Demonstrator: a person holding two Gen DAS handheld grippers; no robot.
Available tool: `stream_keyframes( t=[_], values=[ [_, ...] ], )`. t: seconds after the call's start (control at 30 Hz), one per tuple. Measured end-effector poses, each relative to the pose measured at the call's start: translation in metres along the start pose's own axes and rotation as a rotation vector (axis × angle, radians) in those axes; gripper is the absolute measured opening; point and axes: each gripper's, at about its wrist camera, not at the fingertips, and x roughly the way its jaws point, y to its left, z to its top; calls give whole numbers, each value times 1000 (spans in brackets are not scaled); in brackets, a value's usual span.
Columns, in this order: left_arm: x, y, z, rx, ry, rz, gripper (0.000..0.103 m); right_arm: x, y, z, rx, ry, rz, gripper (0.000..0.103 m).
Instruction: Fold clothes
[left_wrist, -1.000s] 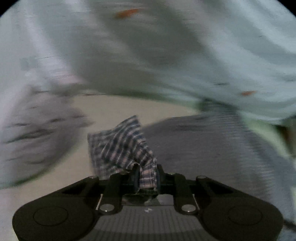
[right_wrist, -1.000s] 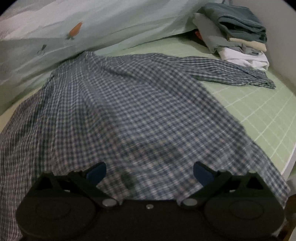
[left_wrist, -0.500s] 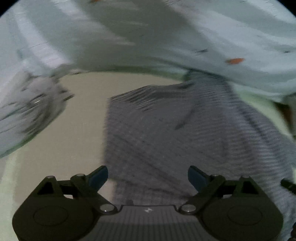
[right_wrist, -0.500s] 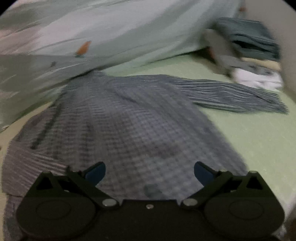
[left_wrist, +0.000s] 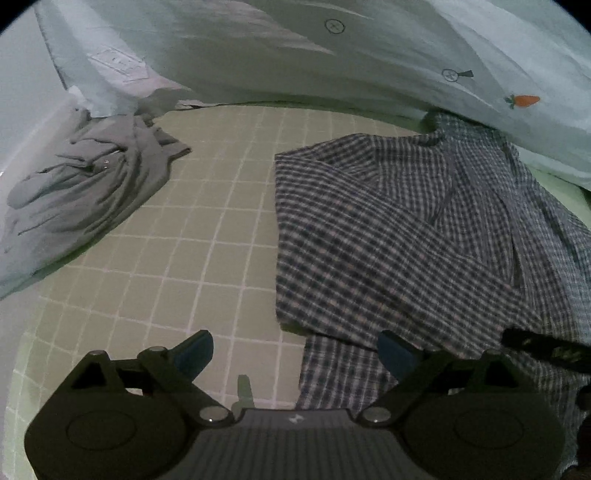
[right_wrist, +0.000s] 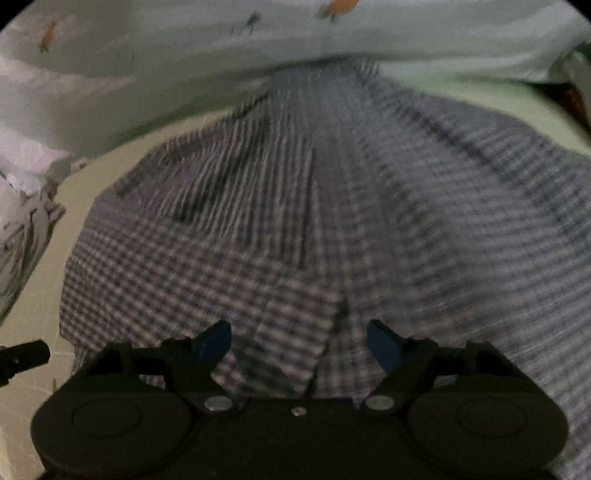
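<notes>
A blue and white checked shirt (left_wrist: 388, 236) lies spread on the green gridded sheet (left_wrist: 207, 229), with its left part folded over onto the body. My left gripper (left_wrist: 297, 356) stands open low over the shirt's near left edge, nothing between its blue pads. In the right wrist view the same shirt (right_wrist: 314, 229) fills the frame, blurred. My right gripper (right_wrist: 299, 341) hovers over the shirt's near hem; its jaws are closing, with cloth lying below and between them but not pinched.
A crumpled grey garment (left_wrist: 85, 192) lies at the left of the sheet. A pale quilt with carrot prints (left_wrist: 406, 66) bunches along the far side. The right gripper's dark tip (left_wrist: 543, 349) shows at the right edge of the left wrist view.
My left gripper let go of the checked cloth it pinched and opened wide, sinking toward the sheet. My right gripper swung left across the shirt and its jaws narrowed.
</notes>
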Motion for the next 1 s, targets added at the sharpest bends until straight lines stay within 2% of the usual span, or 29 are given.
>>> stream_keyframes(
  t=[0.03,0.1,0.17,0.2,0.4,0.53,0.67,0.8,0.87,0.93,1.0],
  values=[
    [3,-1,1,1,5,-3,95,3,3,-2,-11,6,0,66],
    [8,-3,3,4,16,-8,95,4,6,-4,-45,-2,6,45],
    [12,-5,4,4,25,-10,95,2,2,-3,-46,-10,22,31],
    [14,-7,6,0,28,-13,95,1,-1,-2,-42,-14,31,4],
    [11,-20,25,-15,-9,-45,95,-31,-19,14,-82,-150,75,4],
    [4,-32,44,-19,-61,-57,95,-51,-53,50,-52,-266,76,4],
    [-7,-41,57,-32,-103,-13,95,-53,-116,98,28,-377,-1,4],
    [-20,-47,62,-50,-125,58,95,-37,-197,140,135,-435,-152,4],
    [-25,-44,58,-78,-119,106,95,-24,-230,153,166,-434,-221,4],
    [-29,-40,51,-120,-106,151,95,-7,-254,159,177,-407,-246,6],
    [-33,-35,42,-165,-94,187,95,6,-261,156,144,-380,-237,17]
  ],
)
